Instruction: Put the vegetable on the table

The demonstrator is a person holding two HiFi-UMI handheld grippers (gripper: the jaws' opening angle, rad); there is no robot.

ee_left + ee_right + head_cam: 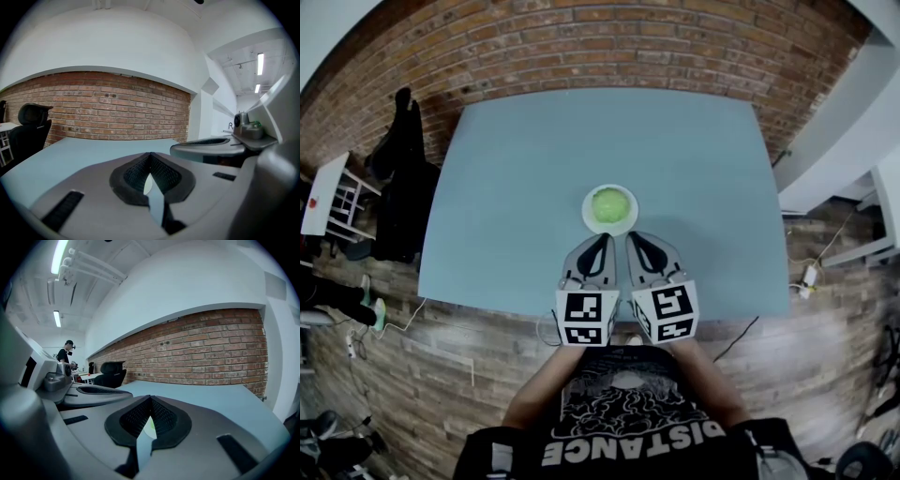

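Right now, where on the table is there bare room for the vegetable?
Bare table left, right and beyond the plate holding the vegetable, out to its edges. Crowded near the front edge: left gripper and right gripper side by side.

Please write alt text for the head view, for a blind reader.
A green vegetable sits on a white plate on a blue-grey table. On its near side, the left gripper and right gripper point at it side by side, both shut.

Left tool (602,240), right tool (635,238) side by side; jaws seemingly together.
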